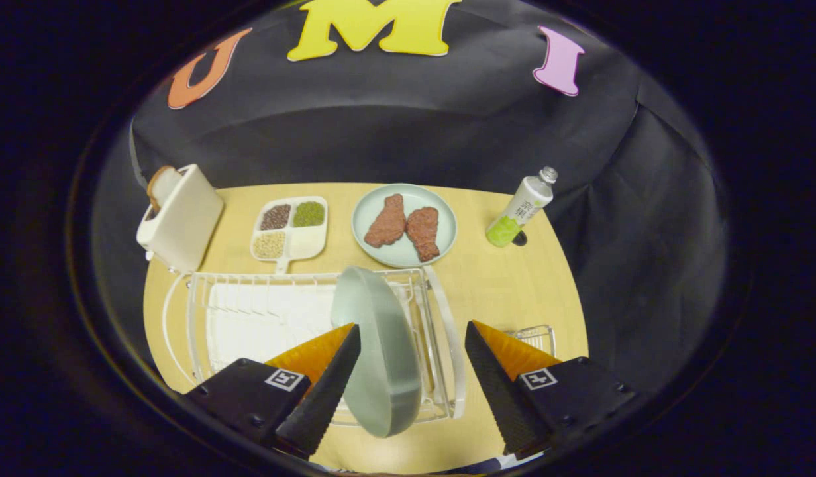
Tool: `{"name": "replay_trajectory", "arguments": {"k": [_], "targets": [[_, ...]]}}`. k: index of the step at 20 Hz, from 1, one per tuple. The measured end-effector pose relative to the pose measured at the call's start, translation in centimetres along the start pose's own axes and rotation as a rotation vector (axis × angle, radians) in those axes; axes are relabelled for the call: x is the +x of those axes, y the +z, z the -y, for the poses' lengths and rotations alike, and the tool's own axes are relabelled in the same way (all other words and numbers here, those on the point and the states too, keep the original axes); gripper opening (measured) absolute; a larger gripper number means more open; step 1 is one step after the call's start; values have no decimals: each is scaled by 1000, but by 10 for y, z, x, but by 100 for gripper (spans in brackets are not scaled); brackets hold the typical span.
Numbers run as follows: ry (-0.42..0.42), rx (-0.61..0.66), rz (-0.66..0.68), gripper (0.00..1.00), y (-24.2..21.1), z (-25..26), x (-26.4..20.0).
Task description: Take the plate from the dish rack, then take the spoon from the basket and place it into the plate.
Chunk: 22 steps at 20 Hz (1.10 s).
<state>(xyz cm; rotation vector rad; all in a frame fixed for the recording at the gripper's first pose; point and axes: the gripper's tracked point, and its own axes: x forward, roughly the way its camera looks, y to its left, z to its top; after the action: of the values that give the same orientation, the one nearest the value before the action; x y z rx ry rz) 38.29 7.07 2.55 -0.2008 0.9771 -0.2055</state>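
- We see our gripper (412,331) spread wide, its fingers on either side of a grey plate (376,351) and not pressing on it
- The plate stands on edge in the white wire dish rack (249,311), tilted; the left finger lies right against its rim, whether touching we cannot tell, while the right finger stands well apart
- The rack sits on a light wooden table (501,278)
- Just past the right finger we make out a small wire basket (534,336); what it holds is hidden from us
- Beyond the rack lies a pale round dish (404,225) with two pieces of brown meat (404,226)
- Beside that dish is a divided tray (290,226) of grains and beans
- A toaster (179,218) with a slice of bread (159,185) stands at the far left, and a tilted bottle (522,209) at the far right
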Motion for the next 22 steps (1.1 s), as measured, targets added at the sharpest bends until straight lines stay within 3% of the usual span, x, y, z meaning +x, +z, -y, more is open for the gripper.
{"name": "replay_trajectory", "arguments": {"k": [2, 5, 10, 12, 15, 17, 22], "targets": [[-61, -36, -54, 97, -4, 8, 1], [-107, -54, -78, 81, 4, 8, 1], [-67, -48, -106, 38, -5, -16, 1], [-61, -51, -111, 30, -9, -19, -6], [-112, -65, -83, 24, -8, -20, -21], [-172, -65, -58, 23, -6, -12, -29], [-223, -66, 13, 23, 1, -4, -55]]}}
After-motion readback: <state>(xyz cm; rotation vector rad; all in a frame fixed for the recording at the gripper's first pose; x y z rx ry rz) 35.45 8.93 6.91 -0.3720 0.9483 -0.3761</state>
